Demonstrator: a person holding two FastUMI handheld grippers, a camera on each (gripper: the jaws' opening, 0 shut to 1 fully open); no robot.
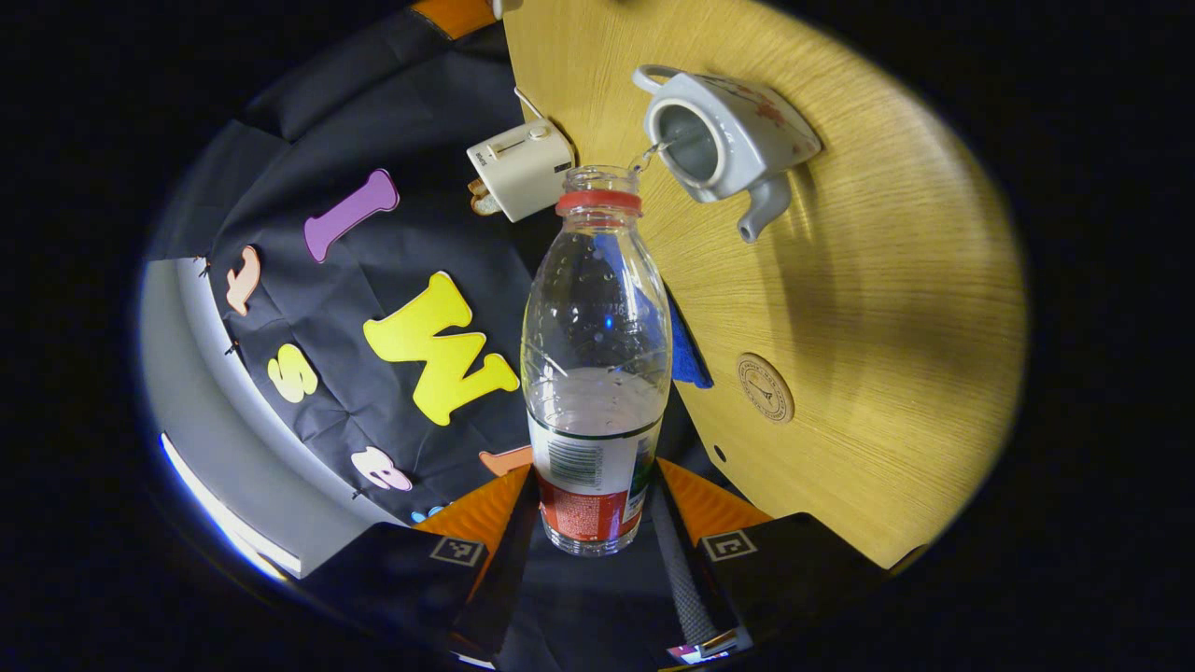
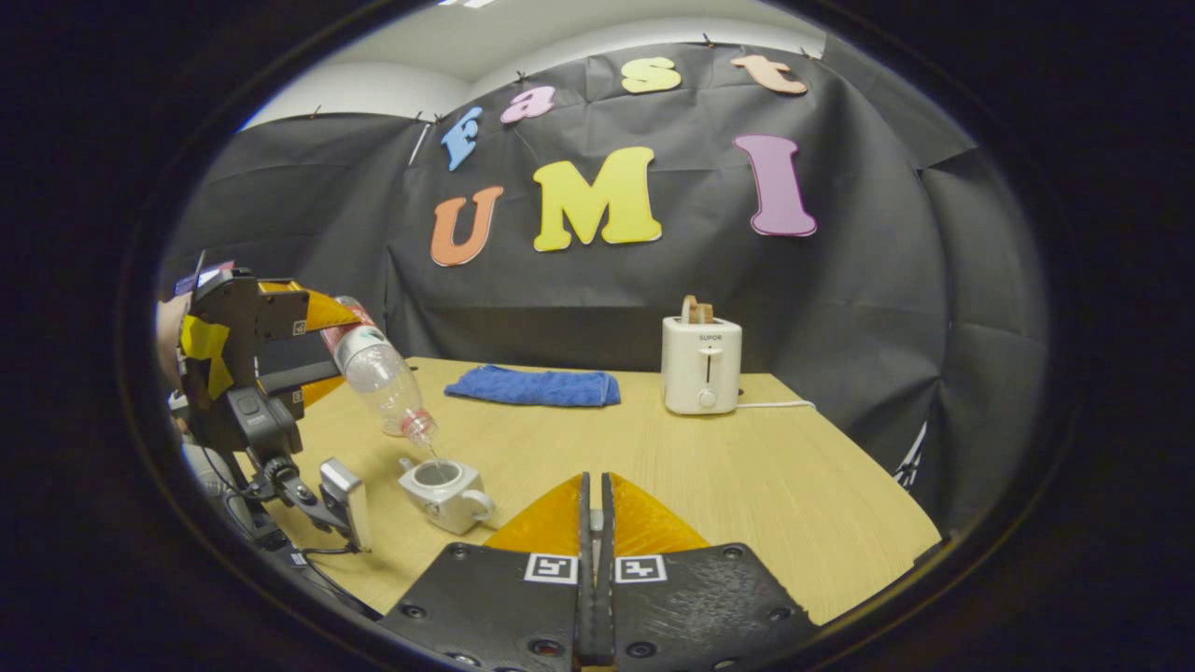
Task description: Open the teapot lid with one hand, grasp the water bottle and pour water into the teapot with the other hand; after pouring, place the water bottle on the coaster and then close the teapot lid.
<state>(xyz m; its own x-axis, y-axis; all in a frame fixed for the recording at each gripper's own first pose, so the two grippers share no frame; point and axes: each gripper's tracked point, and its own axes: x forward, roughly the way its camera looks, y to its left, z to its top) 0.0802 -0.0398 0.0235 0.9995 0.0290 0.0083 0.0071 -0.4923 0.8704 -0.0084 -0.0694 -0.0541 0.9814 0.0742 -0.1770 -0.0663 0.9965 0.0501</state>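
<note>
Fingers of left gripper (image 1: 597,523) clamp water bottle (image 1: 597,373), tilted over open teapot (image 1: 724,140); thin stream risks missing opening. Right gripper (image 2: 595,523) closed, seemingly empty.

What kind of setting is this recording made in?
Probably a staged recording booth, not a real kitchen: a black cloth wall behind one wooden table with a toaster, blue cloth and teapot.

Left gripper (image 1: 597,485) clamped, right gripper (image 2: 594,523) closed.
</note>
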